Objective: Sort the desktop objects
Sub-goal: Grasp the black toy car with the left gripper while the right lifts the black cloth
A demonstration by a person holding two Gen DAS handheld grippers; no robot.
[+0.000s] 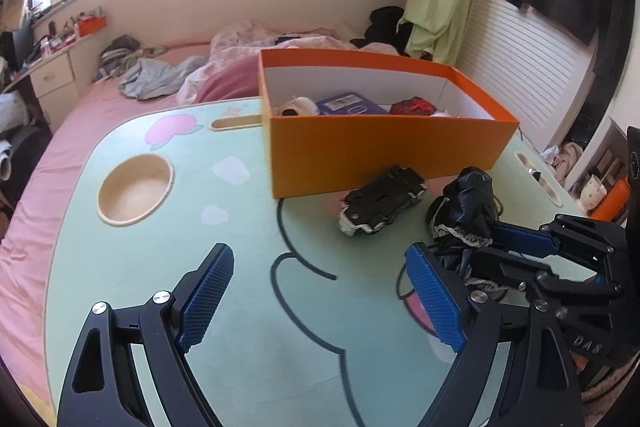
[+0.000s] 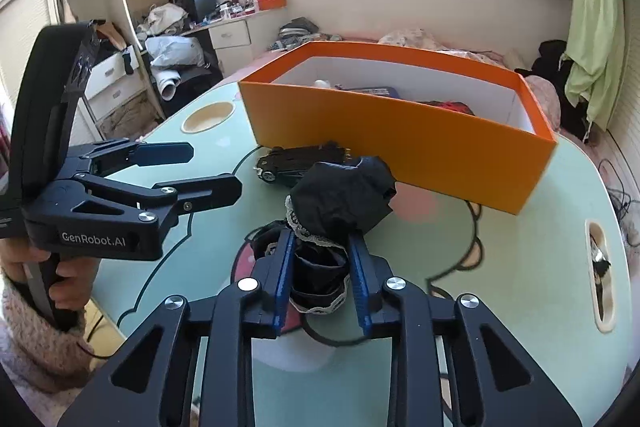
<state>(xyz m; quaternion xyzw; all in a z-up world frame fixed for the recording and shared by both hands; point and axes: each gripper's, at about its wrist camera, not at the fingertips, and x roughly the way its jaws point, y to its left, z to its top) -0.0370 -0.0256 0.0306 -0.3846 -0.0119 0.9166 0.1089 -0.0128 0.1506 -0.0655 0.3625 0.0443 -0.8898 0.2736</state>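
- One orange box (image 1: 384, 155) beyond both grippers
- One toy car (image 1: 382, 205) ahead of the left gripper (image 1: 320, 291)
- One black lace-trimmed cloth (image 2: 340, 195) between the right gripper's (image 2: 322, 267) fingers

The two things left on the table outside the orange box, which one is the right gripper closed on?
The black lace-trimmed cloth bundle: the right gripper pinches its lower end. The upside-down black toy car lies free beside the orange box.

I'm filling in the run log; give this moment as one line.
right gripper: shut on black lace-trimmed bundle | left gripper: open, empty | toy car: on table | orange box: partly filled
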